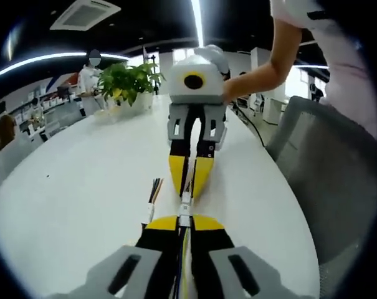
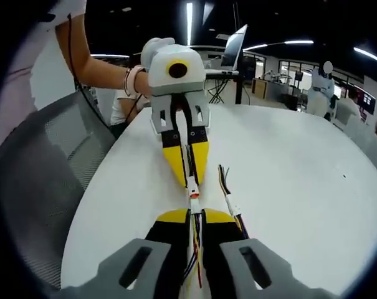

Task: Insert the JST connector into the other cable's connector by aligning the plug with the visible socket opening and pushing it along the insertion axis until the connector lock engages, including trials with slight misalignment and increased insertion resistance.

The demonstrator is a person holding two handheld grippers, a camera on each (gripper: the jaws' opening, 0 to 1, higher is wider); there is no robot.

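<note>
On the white table (image 1: 70,187) my two grippers face each other tip to tip. In the left gripper view, my left gripper (image 1: 184,220) is shut on a thin cable whose white connector (image 1: 185,204) sticks out ahead. The right gripper (image 1: 188,190) meets it from the far side, shut on the other cable. In the right gripper view, my right gripper (image 2: 194,215) is shut on multicoloured wires, and the white connectors (image 2: 194,200) touch in line before the left gripper (image 2: 191,182). Whether the lock has engaged I cannot tell.
A spare cable with a white connector (image 1: 153,194) (image 2: 229,198) lies on the table beside the grippers. A potted plant (image 1: 129,81) and a laptop (image 2: 235,47) stand at opposite table ends. A grey mesh chair (image 1: 331,168) (image 2: 45,168) borders the table. A person's arm (image 1: 269,68) holds the right gripper.
</note>
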